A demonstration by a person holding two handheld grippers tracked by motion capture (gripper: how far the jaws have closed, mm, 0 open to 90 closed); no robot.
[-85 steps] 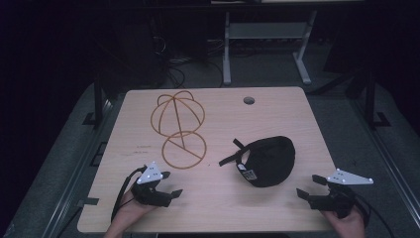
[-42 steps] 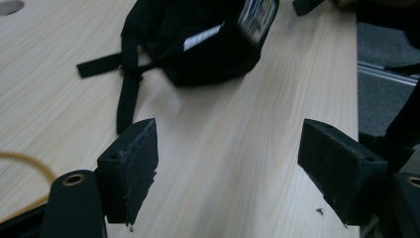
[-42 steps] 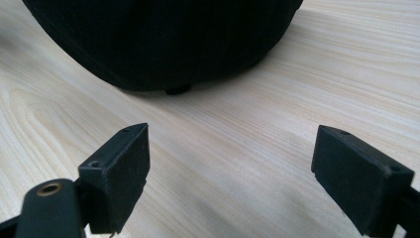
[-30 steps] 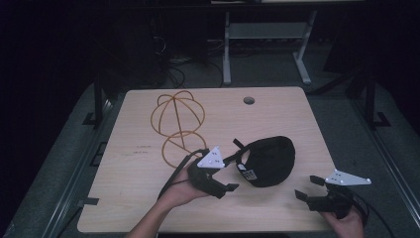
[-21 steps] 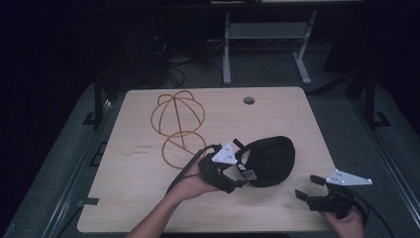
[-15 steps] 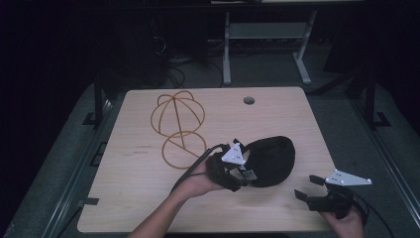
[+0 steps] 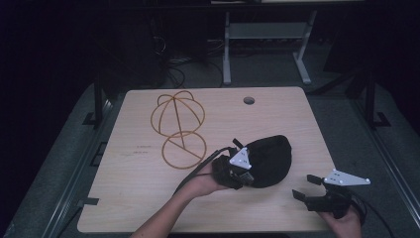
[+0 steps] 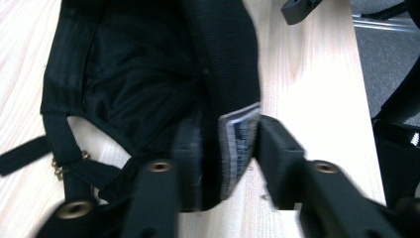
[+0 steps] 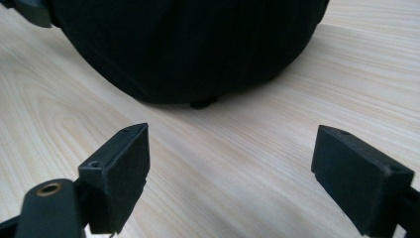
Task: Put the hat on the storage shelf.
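Pale wood table (image 7: 148, 198). Left gripper (image 8: 225, 148), jaws just closing, is straddling the black cap (image 7: 267, 159) rim; right gripper (image 9: 230, 173), at the cap's five o'clock, is gaping wide.

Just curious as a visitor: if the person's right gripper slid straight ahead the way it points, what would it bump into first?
Probably the black cap: it lies straight ahead of the open right gripper, with bare wooden table between them.

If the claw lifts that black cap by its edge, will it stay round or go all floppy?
Probably floppy: the black cap is soft, creased fabric and would likely sag. The left claw has been closing on its thicker band, which may hold shape. It looks light, and its thin strap would likely dangle.
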